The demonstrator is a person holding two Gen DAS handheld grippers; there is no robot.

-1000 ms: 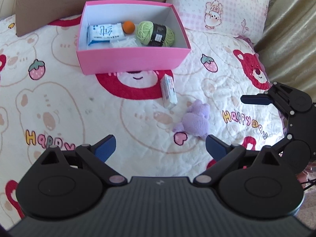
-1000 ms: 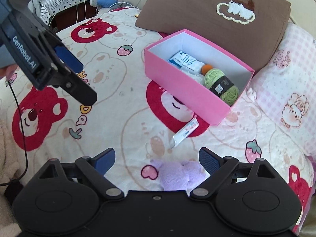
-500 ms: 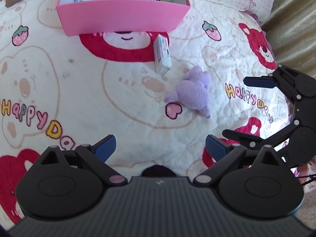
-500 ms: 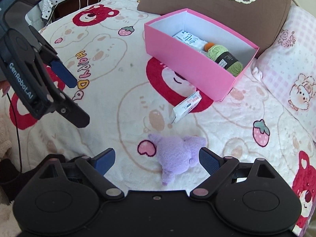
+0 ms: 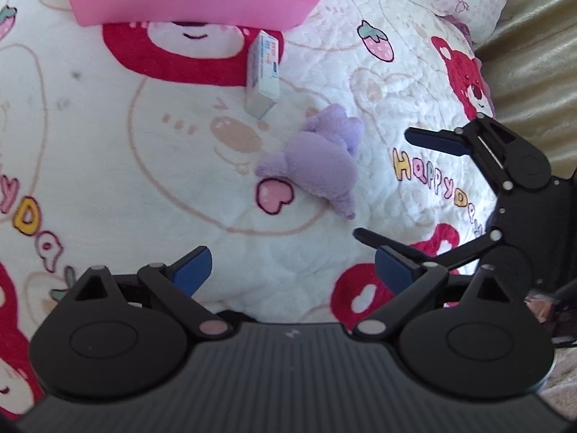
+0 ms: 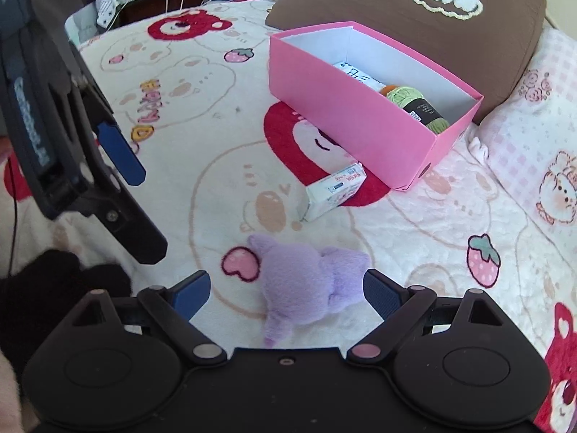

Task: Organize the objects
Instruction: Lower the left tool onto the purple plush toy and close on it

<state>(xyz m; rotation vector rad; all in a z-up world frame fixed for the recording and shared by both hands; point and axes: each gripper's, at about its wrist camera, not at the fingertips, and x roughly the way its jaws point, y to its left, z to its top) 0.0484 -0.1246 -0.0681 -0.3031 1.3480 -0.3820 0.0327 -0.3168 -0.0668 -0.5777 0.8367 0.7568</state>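
The blanket (image 6: 202,187), printed with bears, strawberries and lettering, covered the whole working surface. A brown pillow (image 6: 414,18) lay at its far edge, with a pink checked pillow (image 6: 533,115) beside it to the right.

The pink box (image 6: 346,115) stood on the blanket in front of the brown pillow, open at the top. Inside it were a green ball of yarn (image 6: 418,103) with a dark label, a small orange item just beside the yarn, and a white packet (image 6: 355,72) further along; the near wall of the box hid most of their lower parts.

The left gripper (image 6: 144,213) hung above the blanket to the left of the toy, its two fingers spread apart and holding nothing. The right gripper (image 6: 286,294) sat low over the blanket with its fingers spread wide, one on either side of the toy and not visibly touching it.

The purple plush toy (image 5: 321,162) lay flat on the blanket, near the carton and well short of the box.

The white carton (image 5: 263,72) lay on the blanket outside the box, one end close to the box's near wall, the other end pointing toward the toy.
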